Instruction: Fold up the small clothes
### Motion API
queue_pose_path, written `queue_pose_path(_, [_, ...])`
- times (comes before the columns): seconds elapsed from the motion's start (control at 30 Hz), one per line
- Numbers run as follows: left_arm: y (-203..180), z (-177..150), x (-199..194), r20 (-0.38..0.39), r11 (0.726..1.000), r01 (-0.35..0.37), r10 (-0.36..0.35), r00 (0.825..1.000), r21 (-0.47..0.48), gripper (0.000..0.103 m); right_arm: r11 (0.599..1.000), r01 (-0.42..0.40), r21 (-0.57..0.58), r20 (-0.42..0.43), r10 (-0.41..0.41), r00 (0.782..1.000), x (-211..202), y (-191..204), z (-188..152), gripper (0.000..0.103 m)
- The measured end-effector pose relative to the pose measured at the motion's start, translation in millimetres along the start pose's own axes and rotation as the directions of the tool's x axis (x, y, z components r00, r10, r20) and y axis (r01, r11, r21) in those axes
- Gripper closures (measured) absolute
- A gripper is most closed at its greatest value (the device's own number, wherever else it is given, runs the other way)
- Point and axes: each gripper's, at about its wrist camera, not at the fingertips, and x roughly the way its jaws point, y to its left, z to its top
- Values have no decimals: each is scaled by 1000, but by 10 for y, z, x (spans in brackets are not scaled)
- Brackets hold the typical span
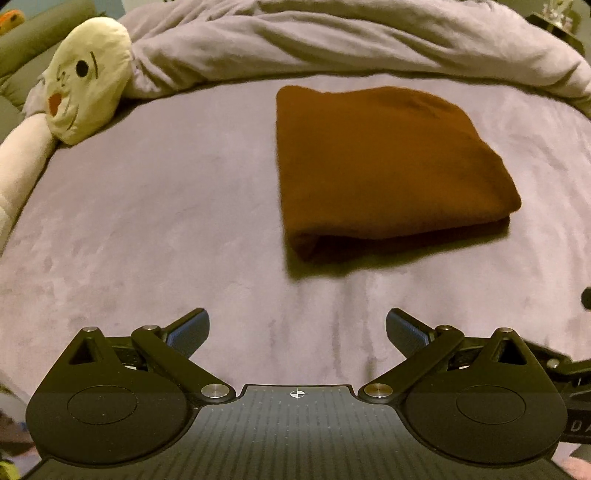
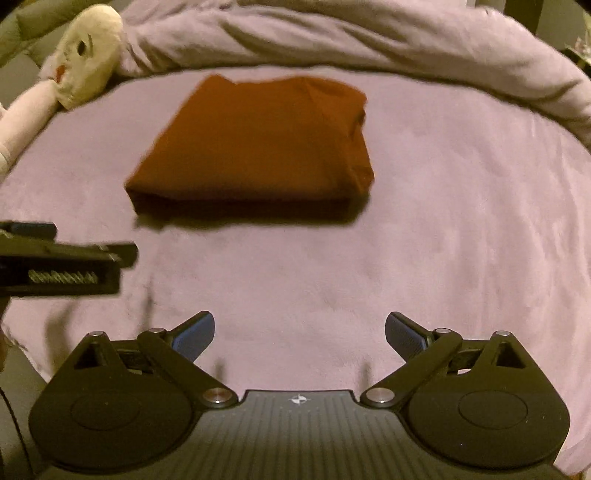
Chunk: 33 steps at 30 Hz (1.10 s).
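A brown garment (image 1: 384, 166) lies folded into a thick rectangle on the lilac bed cover (image 1: 166, 221). In the right wrist view the same brown garment (image 2: 258, 144) sits ahead and slightly left. My left gripper (image 1: 297, 325) hovers over bare cover, nearer than the garment and to its left, jaws wide open and empty. My right gripper (image 2: 299, 328) is also open with nothing between its blue pads (image 2: 195, 332), nearer than the garment's front edge. The left gripper's side (image 2: 74, 258) shows at the left edge of the right wrist view.
A cream plush toy (image 1: 88, 77) with a stitched face lies at the far left of the bed. A bunched lilac blanket (image 1: 332, 40) runs along the far side behind the garment. Dark objects (image 1: 554, 26) stand at the far right corner.
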Motion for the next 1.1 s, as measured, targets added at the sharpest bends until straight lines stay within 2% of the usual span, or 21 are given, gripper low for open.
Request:
queue_pose_path(0.17, [40, 25, -107, 16, 1000, 16, -15, 1000, -26, 0, 1000, -6, -5, 19, 6, 1000, -80, 66, 68, 4])
queue_pose_path(0.33, [33, 31, -119, 15, 1000, 22, -22, 1000, -21, 0, 998, 59, 0, -24, -59, 998, -37, 85, 131, 4])
queue_pose_path(1.1, [75, 46, -100, 11, 999, 41, -41, 999, -34, 0, 997, 74, 26, -15, -74, 997, -71, 134, 278, 4])
